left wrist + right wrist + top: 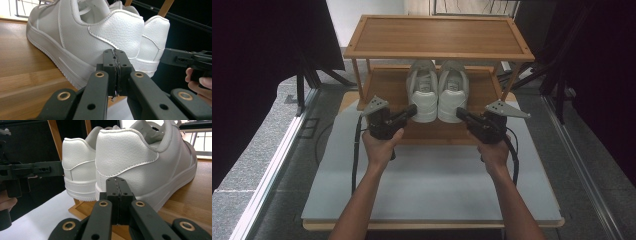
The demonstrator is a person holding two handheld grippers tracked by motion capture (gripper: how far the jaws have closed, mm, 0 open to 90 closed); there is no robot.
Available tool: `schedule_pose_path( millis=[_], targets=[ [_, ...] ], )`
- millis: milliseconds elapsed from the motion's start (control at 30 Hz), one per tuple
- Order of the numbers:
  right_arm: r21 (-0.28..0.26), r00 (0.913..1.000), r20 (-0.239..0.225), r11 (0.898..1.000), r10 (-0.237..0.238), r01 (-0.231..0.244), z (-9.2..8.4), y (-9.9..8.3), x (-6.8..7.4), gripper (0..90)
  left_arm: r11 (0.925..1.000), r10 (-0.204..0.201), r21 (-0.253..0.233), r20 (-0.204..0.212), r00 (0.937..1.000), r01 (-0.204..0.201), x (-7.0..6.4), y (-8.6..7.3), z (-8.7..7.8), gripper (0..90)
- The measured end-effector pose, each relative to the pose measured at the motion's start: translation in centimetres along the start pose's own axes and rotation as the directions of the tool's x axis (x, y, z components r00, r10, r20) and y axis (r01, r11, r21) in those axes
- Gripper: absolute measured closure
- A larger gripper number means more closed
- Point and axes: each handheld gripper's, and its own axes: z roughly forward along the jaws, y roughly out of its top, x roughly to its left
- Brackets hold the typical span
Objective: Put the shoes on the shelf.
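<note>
Here two clean white leather sneakers [438, 90] stand side by side.

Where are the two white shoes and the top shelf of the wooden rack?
left shoe [422, 92], high view, on its tongue and laces.
right shoe [453, 92], high view, on its tongue and laces.
top shelf [439, 36], high view, on the bare middle of its board.
</note>
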Motion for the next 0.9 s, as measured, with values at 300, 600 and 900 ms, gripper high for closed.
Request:
schedule_pose_path(
  millis=[300,600,900],
  targets=[
    [-0.003,1.0000,-0.001,1.000,-0.002,0.002,0.0,0.0,0.0,89.9,1.0000,0.002,0.001,-0.003,1.0000,-0.002,0.0,0.0,0.0,88.3],
    [-0.001,0.9999,-0.010,1.000,-0.006,0.006,-0.1,-0.2,-0.1,89.7,0.9998,0.017,0.006,-0.002,0.9999,-0.017,0.2,-0.1,-0.2,81.4],
    [-0.011,0.9992,-0.038,1.000,-0.015,0.015,-0.6,-0.6,0.0,86.4,0.9981,0.061,0.000,0.019,0.9980,-0.061,-0.5,-0.8,-1.4,74.2]
  ],
)
